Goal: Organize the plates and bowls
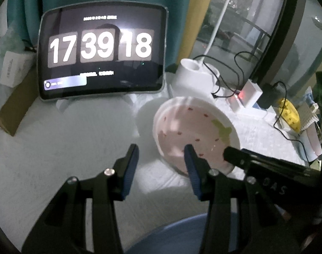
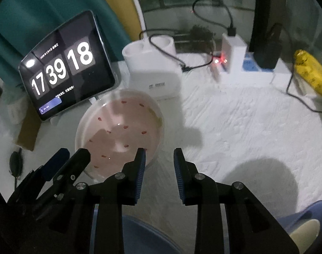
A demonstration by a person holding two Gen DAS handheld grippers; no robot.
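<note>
There is one pink plate (image 1: 195,131) with small red spots; one blue dish (image 1: 178,235) at the bottom edge, and one more blue thing (image 2: 309,213) in the right view's corner, too cut off to name; one tablet (image 1: 101,53) showing a clock; one white lamp base (image 2: 152,67); one white power strip (image 2: 245,72); one yellow bag (image 2: 311,72); one brown cardboard piece (image 1: 14,110); two grippers, the left gripper (image 1: 161,154) and the right gripper (image 2: 158,158).

Blue dish (image 1: 178,235): cut off at lower edge in left wrist view, partly behind finger. Pink plate (image 1: 195,131): near rim hidden by finger and the other hand-held gripper (image 1: 231,153). Tablet (image 1: 101,50): small print blurred, unreadable. Yellow packet (image 2: 311,74): lettering illegible.
</note>
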